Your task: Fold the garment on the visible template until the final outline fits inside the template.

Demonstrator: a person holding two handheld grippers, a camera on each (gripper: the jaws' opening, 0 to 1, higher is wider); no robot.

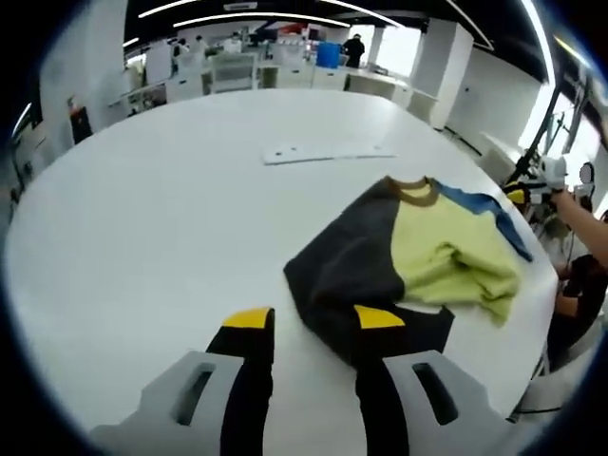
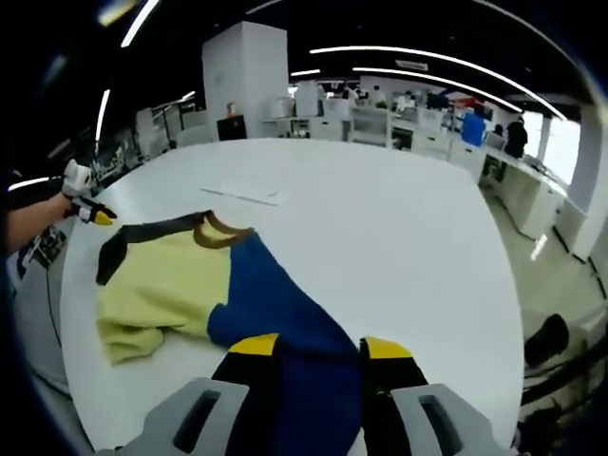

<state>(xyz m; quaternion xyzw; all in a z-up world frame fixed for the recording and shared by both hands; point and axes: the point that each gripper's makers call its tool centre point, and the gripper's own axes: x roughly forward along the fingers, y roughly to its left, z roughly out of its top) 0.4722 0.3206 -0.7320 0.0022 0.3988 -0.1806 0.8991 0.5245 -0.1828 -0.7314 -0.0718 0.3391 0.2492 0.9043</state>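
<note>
Both grippers sit low over a round white tabletop [image 1: 142,237] with a colour-block sweater [image 1: 408,256] crumpled on it. Seen in the left gripper view, the left gripper [image 1: 312,323] has its yellow-tipped black jaws spread apart, released; one jaw is over bare tabletop and the other overlaps the dark grey edge of the sweater, though whether it touches the cloth cannot be told. From this side the sweater shows a charcoal panel nearest the jaws, a bunched pale yellow body beyond it, a brown neckband at the far end and a blue sleeve trailing toward the table edge. A flat white strip [image 1: 328,152], possibly the template, lies farther back on the tabletop, well apart from the garment. In the right gripper view, the right gripper [image 2: 312,347] has its jaws standing apart on either side of the blue part of the sweater [image 2: 256,294], with the cloth running between them; whether they press the cloth cannot be told. Here the yellow body lies left of the blue panel, with a dark sleeve stretching away beyond. At the left edge of this view the other gripper appears beside a person's hand [image 2: 33,217]. Desks and people fill the office behind.
</note>
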